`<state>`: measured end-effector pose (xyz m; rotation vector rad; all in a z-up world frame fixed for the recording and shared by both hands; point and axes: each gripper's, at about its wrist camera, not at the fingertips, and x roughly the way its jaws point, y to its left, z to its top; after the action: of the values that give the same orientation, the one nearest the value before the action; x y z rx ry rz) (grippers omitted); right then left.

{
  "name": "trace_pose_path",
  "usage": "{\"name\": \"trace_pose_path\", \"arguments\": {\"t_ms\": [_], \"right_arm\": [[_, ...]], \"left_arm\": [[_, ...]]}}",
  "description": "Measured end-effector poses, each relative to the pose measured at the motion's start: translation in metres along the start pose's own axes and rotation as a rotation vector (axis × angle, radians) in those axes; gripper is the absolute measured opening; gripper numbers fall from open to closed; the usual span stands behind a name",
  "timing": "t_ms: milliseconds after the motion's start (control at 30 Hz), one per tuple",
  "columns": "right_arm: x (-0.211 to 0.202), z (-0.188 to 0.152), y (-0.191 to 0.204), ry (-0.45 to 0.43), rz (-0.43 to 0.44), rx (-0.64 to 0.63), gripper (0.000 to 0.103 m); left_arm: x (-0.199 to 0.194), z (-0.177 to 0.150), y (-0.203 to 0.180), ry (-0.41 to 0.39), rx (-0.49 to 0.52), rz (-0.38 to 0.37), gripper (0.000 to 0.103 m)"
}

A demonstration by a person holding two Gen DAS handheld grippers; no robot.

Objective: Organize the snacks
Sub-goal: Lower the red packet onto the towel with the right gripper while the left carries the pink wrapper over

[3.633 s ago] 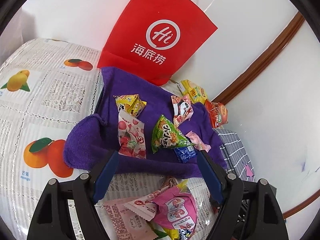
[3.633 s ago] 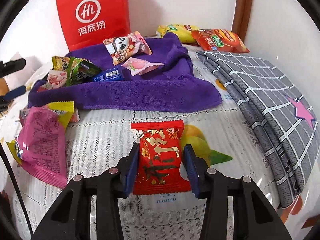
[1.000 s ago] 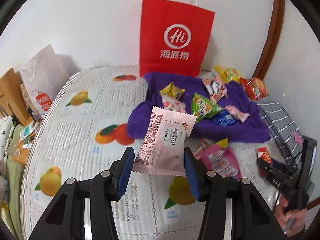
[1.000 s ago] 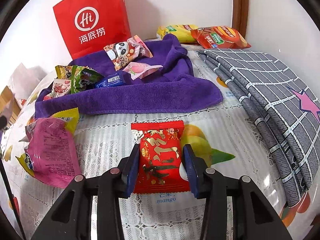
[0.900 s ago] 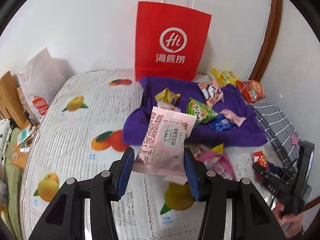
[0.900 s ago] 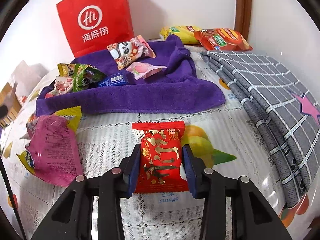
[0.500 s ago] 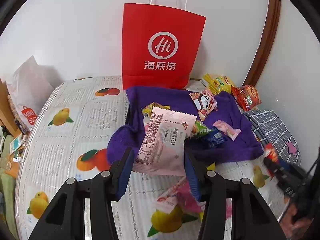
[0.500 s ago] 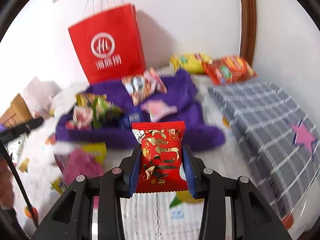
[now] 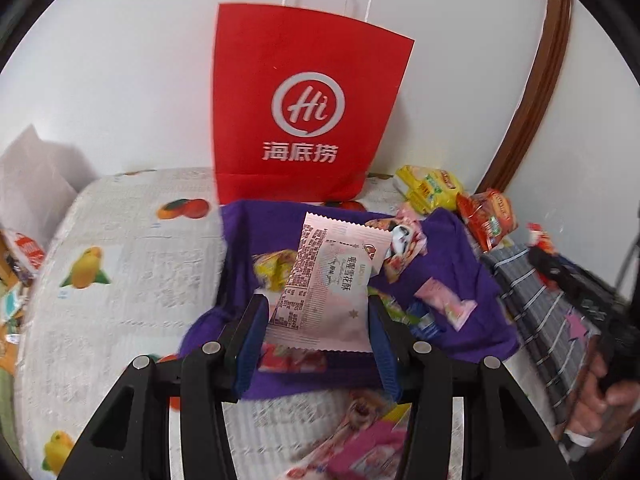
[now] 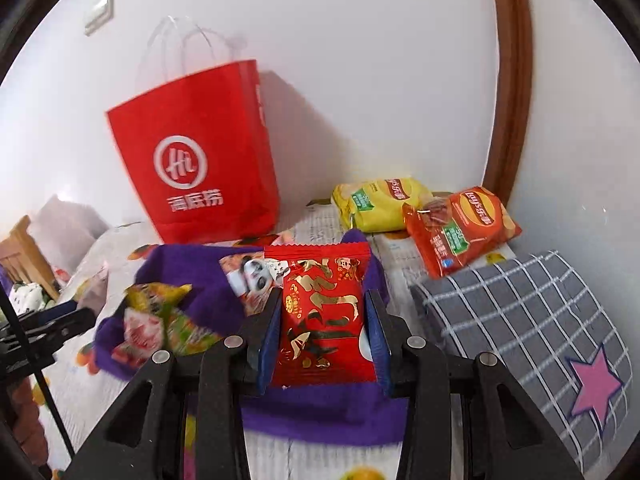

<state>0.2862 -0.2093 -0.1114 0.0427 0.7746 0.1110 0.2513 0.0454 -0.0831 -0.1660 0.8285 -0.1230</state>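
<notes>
A: How was the left gripper [image 9: 318, 320] posed?

B: It was tilted down toward the purple towel [image 9: 456, 280], its fingers [image 9: 250, 344] clamped on a pink packet [image 9: 332, 292] that stood upright between them, above the towel's near edge.

A: And the right gripper [image 10: 324, 320]?

B: Pitched down much the same, fingers [image 10: 269, 340] pressed against the sides of a red packet [image 10: 324, 308] held over the towel. In the left view, the hand [image 9: 604, 404] gripping it showed to the right of the towel, over a grey checked cloth [image 9: 548, 312].

A: Where were the other snacks?

B: Several small packets lay on the towel, a panda packet [image 10: 250, 276] among them. Behind the towel stood a red bag [image 9: 308, 108] against the wall. To the right of the bag were a yellow chip bag [image 10: 376, 202] and an orange one [image 10: 460, 228], touching. A pink pouch [image 9: 360, 448] lay blurred on the tabletop [image 9: 132, 264], in front of the towel.
</notes>
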Motion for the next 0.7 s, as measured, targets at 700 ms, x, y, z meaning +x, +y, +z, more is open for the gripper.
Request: {"name": "trace_pose_path", "arguments": {"t_ms": [700], "right_arm": [[0.095, -0.020, -0.012, 0.139, 0.037, 0.037, 0.043]], "left_arm": [[0.071, 0.010, 0.005, 0.082, -0.107, -0.067, 0.048]]}}
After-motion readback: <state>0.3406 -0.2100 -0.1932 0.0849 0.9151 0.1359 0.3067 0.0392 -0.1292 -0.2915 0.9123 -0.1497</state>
